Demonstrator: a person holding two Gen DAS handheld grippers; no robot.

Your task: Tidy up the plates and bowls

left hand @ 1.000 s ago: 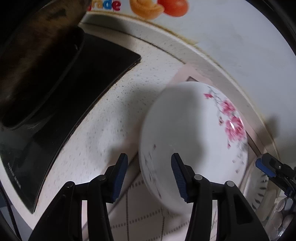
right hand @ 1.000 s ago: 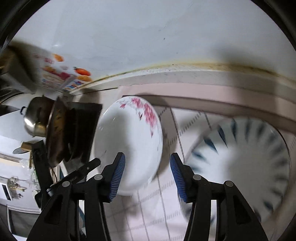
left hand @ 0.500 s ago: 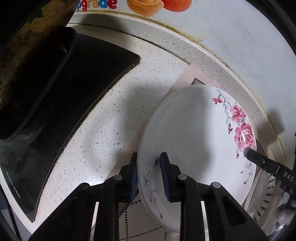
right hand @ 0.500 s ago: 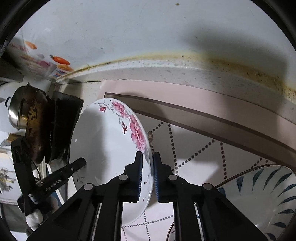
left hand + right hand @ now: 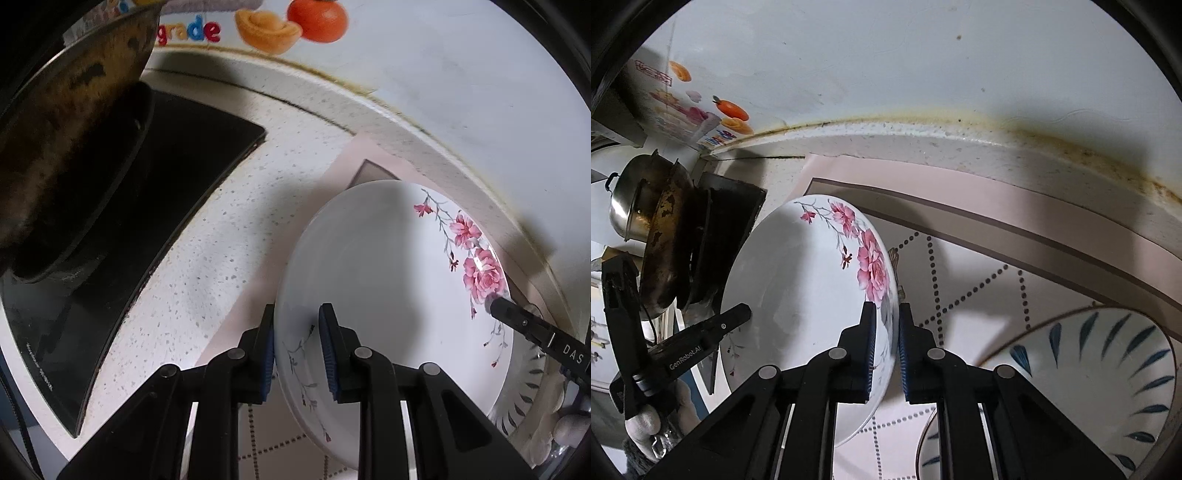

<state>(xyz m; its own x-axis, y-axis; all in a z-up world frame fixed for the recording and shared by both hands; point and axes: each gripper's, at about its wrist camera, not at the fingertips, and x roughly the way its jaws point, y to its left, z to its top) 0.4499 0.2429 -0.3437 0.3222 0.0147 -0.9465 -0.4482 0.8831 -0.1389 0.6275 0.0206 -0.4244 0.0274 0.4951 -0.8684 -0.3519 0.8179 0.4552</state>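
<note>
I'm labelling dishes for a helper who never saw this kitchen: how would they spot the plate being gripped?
Right of the black stove, a patterned mat covers the speckled counter. Over it, the white plate carries pink flowers, unlike the blue-leaf bowl beside it.

On my left gripper's (image 5: pixel 701 338) finger, seen from my right wrist camera, I can read "GenRobot.AI" in white letters on the black plastic. From my left wrist camera, my right gripper's (image 5: pixel 535 332) finger carries the white letters "DAS" (the rest of the word runs out of view at the edge). On the wall sticker (image 5: pixel 258 33) behind the counter I read "grade" in coloured letters, blue with a red last letter, cut off at its start by the dark pan (image 5: pixel 74 122) in front of it. In my right wrist view the same sticker shows more print, too small and blurred for me to read.
</note>
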